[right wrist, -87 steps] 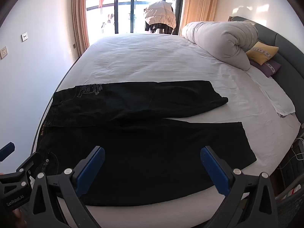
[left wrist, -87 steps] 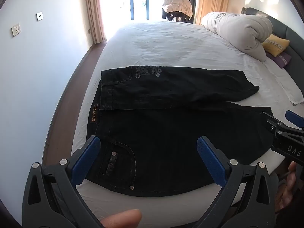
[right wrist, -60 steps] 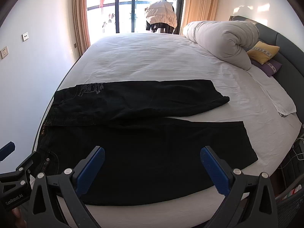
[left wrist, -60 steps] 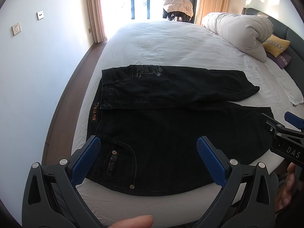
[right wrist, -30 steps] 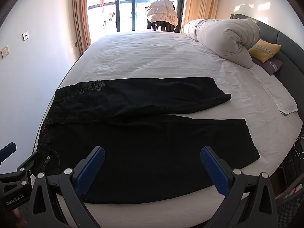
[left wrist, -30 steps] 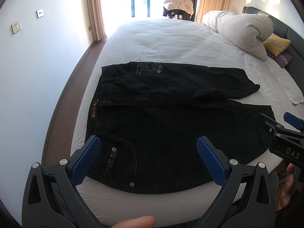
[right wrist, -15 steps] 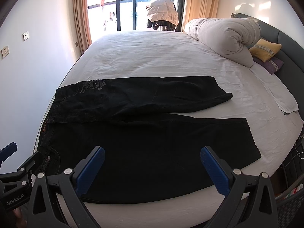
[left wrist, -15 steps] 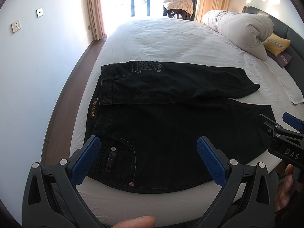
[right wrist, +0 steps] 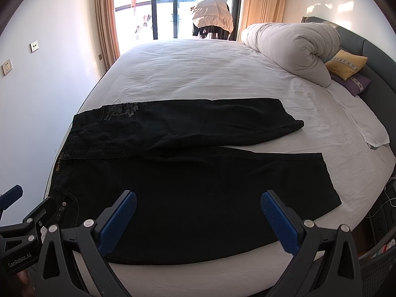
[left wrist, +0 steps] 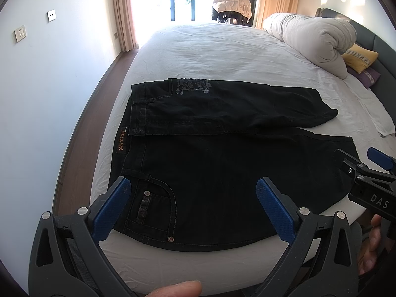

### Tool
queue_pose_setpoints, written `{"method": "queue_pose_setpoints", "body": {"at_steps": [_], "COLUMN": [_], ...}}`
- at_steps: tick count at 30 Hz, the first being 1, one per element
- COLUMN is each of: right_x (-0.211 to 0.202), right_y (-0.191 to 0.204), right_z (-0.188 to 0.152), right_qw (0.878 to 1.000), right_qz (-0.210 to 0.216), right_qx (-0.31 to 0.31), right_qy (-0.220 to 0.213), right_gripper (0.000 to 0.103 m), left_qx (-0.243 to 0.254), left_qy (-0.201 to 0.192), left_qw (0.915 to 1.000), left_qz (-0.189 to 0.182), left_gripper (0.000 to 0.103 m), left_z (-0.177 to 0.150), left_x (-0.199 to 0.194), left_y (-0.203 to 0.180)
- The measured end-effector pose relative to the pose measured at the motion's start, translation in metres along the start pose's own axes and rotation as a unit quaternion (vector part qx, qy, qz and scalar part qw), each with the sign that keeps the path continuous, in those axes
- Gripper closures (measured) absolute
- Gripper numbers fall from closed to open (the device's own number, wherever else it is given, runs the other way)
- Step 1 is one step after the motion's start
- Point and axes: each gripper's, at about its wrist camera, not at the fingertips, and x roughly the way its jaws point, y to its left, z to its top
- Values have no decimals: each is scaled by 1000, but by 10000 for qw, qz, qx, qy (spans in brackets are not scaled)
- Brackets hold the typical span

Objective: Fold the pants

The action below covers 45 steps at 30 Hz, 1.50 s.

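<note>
Black pants [left wrist: 217, 153] lie flat on the white bed [left wrist: 222, 57], waist at the left, legs pointing right. The far leg lies partly over the near one. They also show in the right wrist view [right wrist: 198, 163]. My left gripper [left wrist: 193, 205] is open and empty, held above the near waist and pocket. My right gripper [right wrist: 198, 217] is open and empty, held above the near leg. Each gripper shows at the edge of the other's view, the right one [left wrist: 368, 178] near the leg hem, the left one [right wrist: 22, 212] near the waist.
A rolled duvet [right wrist: 292, 47] and yellow and purple pillows [right wrist: 346, 66] lie at the bed's far right by the grey headboard. A white folded cloth [right wrist: 368, 128] lies at the right edge. A wall stands close on the left. A window with curtains is behind.
Both grippers have drifted slightly, so the pants sit a little differently in view. The pants have not moved and both grippers stay open.
</note>
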Motion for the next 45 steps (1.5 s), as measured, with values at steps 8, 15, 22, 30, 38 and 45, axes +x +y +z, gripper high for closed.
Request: {"method": "queue_pose_setpoints", "body": {"at_steps": [8,15,22,30,38,45], "right_x": [3,11,31,68,129,178], "right_y": [3,-1,-13,-28,-19,-8], "right_z": [-2,-1,15,63,95,115], "right_qw": [10000,9999,9953,9826,9605,9454], "right_qz": [17,101,889,1507,2113,2466], "right_qx": [11,-51,-376,-1059,-1810,-2100], "right_qy": [27,64,32,-259,49,371], "right_gripper": [0,0,0,0,23,31], "left_qx": [-7,197,563,1827,2560,2934], "left_qy": [36,-143,-79,-2,1314,2324], "left_qw": [10000,9997,9929,9806,9466,9116], "left_qz": [6,30,-1044,-704,-1453,-1703], "left_gripper": [0,0,0,0,5,28], "left_z": [-7,-4,42,160,239,233], "left_x": [-2,1,39,132,265,334], "left_y": [-5,-9,11,30,59,68]}}
